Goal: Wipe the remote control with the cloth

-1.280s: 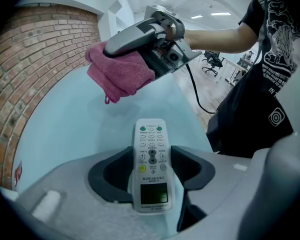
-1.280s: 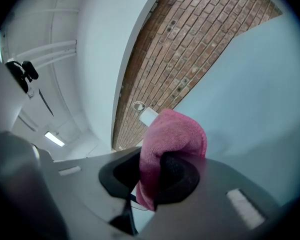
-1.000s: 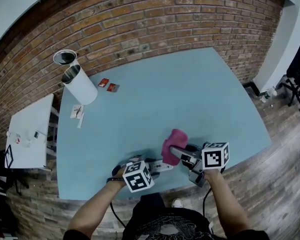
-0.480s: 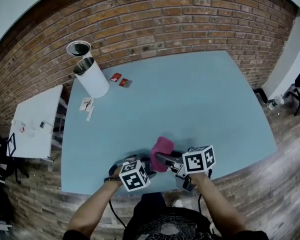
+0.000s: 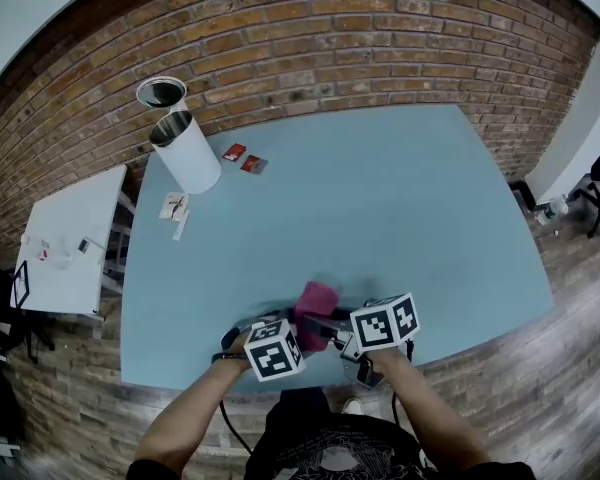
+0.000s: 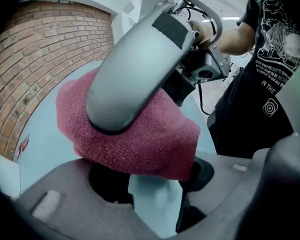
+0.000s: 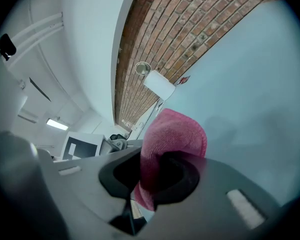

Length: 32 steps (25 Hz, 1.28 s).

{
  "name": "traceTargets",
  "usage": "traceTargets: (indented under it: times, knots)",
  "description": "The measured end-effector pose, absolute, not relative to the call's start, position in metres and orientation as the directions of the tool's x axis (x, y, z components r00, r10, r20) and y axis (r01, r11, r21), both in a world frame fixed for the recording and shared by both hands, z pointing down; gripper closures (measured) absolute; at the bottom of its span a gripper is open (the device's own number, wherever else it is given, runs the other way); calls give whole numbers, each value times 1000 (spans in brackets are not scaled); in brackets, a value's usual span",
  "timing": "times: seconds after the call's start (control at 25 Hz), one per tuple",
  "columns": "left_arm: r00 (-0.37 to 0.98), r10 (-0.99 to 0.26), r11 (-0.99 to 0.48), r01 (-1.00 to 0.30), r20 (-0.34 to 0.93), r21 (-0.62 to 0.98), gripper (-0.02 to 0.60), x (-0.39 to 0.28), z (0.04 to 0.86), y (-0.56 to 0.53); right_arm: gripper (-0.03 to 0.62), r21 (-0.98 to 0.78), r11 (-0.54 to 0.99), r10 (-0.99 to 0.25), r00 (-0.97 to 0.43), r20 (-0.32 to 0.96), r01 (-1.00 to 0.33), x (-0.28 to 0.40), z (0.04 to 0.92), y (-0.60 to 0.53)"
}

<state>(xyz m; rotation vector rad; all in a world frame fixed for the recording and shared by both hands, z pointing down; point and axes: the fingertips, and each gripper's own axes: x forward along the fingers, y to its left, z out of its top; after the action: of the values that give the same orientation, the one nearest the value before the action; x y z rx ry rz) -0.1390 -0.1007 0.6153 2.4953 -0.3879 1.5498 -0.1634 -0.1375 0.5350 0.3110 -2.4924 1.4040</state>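
Right gripper point(image 7: 150, 179) clamps the pink cloth point(image 5: 315, 301) close to the table point(image 5: 410, 198)'s near edge. Left gripper point(image 6: 155, 199): jaws apart, just closing, at the cloth's hem. Pale strip between them, remote control or table unclear. Open tabletop runs beyond to white cylinder point(image 5: 187, 156), far-left corner.

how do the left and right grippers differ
The right gripper is shut on the pink cloth; the left gripper is open, jaws just closed partway, only table showing between them. The right gripper holds the pink cloth over the left gripper's jaws. Both are at the table's near edge.
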Motion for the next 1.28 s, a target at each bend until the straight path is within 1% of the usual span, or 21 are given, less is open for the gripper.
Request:
traceTargets:
  times: [0.48,1.28]
  knots:
    - [390,-81,-949,-312,917,49,364,-139,617,-101,533,-811,496,-62,-944,323,-310,-147,536,-143]
    - [372,-76,-941,-334,925,57,360,-140,618,-102,533,-812,470,-121,-936,330,-347,-100,537,-149]
